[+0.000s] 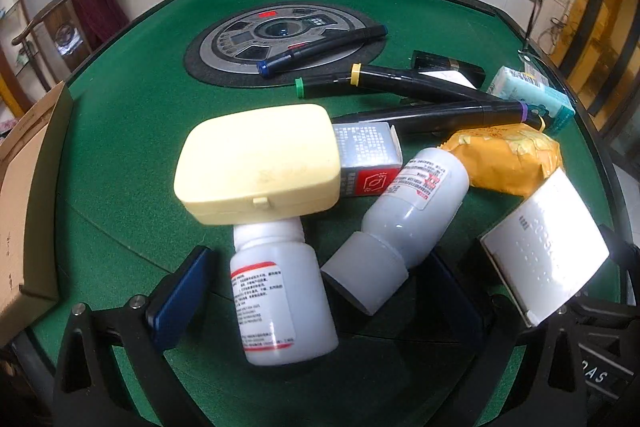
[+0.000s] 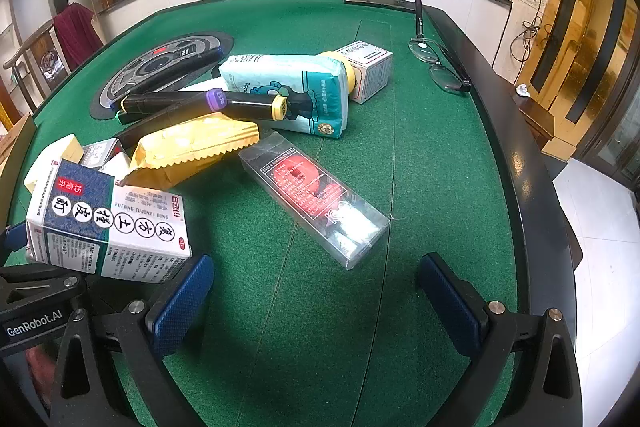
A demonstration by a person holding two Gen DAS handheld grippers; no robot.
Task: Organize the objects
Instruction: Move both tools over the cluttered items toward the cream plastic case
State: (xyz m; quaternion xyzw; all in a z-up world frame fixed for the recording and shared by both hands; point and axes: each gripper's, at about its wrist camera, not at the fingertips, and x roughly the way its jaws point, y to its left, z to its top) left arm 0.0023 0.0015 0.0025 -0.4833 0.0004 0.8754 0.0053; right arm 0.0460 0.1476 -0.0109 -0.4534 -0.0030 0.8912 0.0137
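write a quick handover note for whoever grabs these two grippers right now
Left gripper: open, jaws wide around a lying white pill bottle, not closed on it.
Right gripper: open, holding nothing, over bare green felt; the clear plastic box lies just ahead.
A blue-and-white medicine carton sits between the two grippers.
Pile: yellow case, second white bottle, yellow packet, black markers, tissue pack.
Cardboard box stands at the table's left edge.
Done: nothing visibly sorted.
Left: everything.
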